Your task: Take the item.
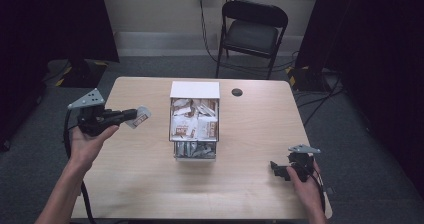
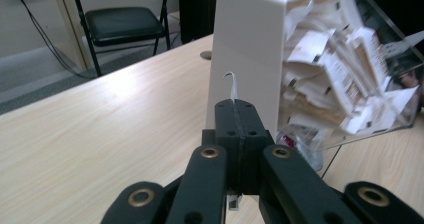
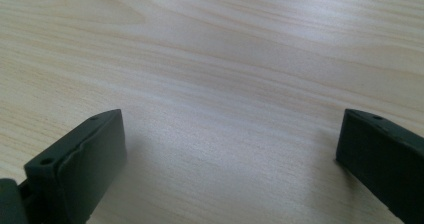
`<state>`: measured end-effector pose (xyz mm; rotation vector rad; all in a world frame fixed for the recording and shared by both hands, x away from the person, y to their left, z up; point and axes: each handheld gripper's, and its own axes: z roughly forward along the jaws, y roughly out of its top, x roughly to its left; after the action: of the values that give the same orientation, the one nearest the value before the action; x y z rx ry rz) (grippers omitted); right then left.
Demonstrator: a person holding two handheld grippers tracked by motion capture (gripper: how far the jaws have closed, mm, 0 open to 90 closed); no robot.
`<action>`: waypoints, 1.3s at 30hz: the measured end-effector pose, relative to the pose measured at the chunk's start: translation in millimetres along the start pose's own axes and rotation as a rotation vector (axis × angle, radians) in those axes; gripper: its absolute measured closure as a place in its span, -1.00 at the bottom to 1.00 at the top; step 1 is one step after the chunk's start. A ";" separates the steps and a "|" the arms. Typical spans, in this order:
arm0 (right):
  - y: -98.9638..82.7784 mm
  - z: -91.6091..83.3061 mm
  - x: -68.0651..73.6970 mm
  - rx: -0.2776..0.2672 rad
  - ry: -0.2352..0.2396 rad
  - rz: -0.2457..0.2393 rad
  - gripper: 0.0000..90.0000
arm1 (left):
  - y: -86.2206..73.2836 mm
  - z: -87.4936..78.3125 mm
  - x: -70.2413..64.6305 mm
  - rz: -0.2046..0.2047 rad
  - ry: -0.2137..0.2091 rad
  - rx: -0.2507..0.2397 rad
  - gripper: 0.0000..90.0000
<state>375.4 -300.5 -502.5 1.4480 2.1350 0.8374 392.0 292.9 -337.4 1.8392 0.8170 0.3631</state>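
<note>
We've got the left gripper [image 1: 134,115] over at the left side of the high view, jaws pinched tight on one small sachet [image 1: 139,117] that pokes out toward the middle. In the left gripper view the sachet's thin edge [image 2: 231,86] sticks up between the closed jaws, right in front of the white box [image 2: 250,49] stuffed with more packets [image 2: 340,69]. Lower right, the right gripper [image 1: 278,168] sits low over the bare table [image 3: 240,59], jaws wide apart, gripping nothing.
</note>
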 end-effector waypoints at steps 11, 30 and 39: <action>0.0 0.0 0.1 0.000 0.000 0.001 -1.00 | -16.7 12.1 10.7 -0.034 0.001 0.037 1.00; 0.0 0.0 0.0 0.000 0.000 0.000 -1.00 | -39.6 34.0 20.3 -0.068 -0.014 0.120 1.00; 0.0 0.0 0.0 0.000 0.000 0.000 -1.00 | -49.7 43.9 24.2 -0.092 -0.015 0.143 1.00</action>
<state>375.4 -300.5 -502.5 1.4481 2.1352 0.8374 417.1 289.9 -403.4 1.9261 0.9346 0.2368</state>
